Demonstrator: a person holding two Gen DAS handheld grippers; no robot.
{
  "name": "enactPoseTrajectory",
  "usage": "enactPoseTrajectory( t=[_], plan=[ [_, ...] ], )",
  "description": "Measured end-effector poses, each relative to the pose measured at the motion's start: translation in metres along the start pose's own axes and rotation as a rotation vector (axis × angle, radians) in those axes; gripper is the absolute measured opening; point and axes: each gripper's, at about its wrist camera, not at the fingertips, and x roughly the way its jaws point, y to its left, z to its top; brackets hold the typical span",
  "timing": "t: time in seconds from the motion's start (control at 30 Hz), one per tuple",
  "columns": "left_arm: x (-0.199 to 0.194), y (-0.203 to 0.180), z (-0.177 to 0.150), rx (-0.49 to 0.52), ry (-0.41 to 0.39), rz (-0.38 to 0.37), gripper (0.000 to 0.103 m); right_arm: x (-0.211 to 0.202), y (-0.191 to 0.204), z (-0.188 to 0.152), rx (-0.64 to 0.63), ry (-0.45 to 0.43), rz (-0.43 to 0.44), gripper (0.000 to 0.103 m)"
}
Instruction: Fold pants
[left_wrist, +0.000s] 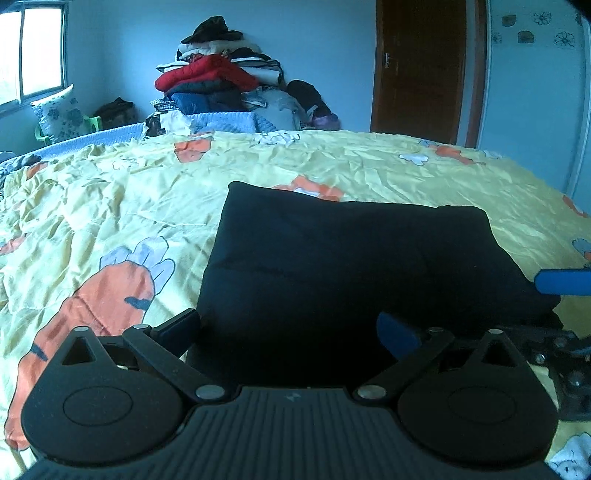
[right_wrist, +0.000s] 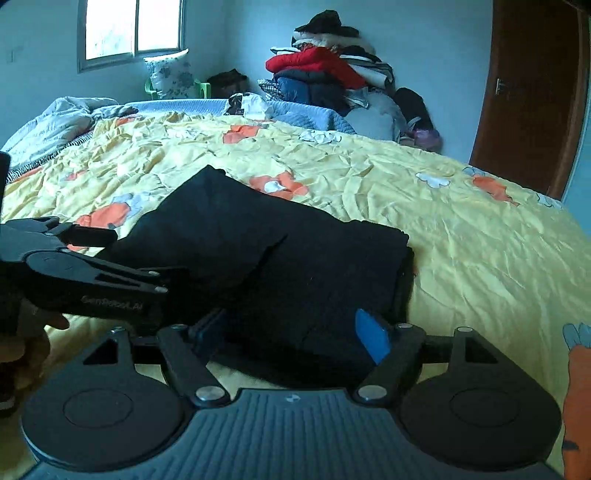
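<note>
The black pants (left_wrist: 347, 258) lie folded into a thick rectangle on the yellow bedspread (left_wrist: 110, 206). My left gripper (left_wrist: 291, 328) is open, its fingers spread at the near edge of the bundle. My right gripper (right_wrist: 295, 332) is open too, its blue-padded fingers (right_wrist: 373, 341) straddling the bundle's near right corner. The pants show in the right wrist view (right_wrist: 280, 254) with layered edges at the right side. The left gripper's body (right_wrist: 85, 273) shows at the left of that view. A blue fingertip (left_wrist: 565, 281) of the right gripper shows at the right of the left wrist view.
A tall pile of clothes (left_wrist: 218, 74) stands behind the bed's far edge. A brown door (left_wrist: 421, 66) is at the back right. A window (right_wrist: 129, 26), a pillow on a green chair (right_wrist: 170, 74) and crumpled bedding (right_wrist: 62, 118) are at the far left.
</note>
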Motion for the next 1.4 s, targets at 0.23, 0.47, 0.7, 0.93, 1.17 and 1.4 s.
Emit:
enactPoseTrajectory(
  t=[0.23,0.47,0.7,0.93,1.17,1.4],
  plan=[
    [-0.016,0.002,-0.005,-0.027,0.01,-0.009,0.103,-0.018,0.007,-0.008,0.022,0.004,0.022,0.083],
    [-0.034,0.005,-0.014,-0.049,0.012,-0.019,0.103,-0.025,0.017,-0.022,0.063,0.022,0.041,0.084],
    [-0.047,0.002,-0.033,-0.014,0.044,-0.022,0.103,-0.023,0.017,-0.04,0.168,0.052,0.026,0.091],
    [-0.055,0.002,-0.057,0.002,0.055,-0.021,0.103,-0.019,0.021,-0.054,0.184,0.055,-0.031,0.101],
    [-0.061,0.004,-0.063,0.005,0.04,0.022,0.103,-0.017,0.035,-0.057,0.145,0.062,-0.089,0.103],
    [-0.061,0.013,-0.064,-0.006,0.054,0.015,0.103,-0.016,0.037,-0.058,0.135,0.068,-0.108,0.103]
  ],
)
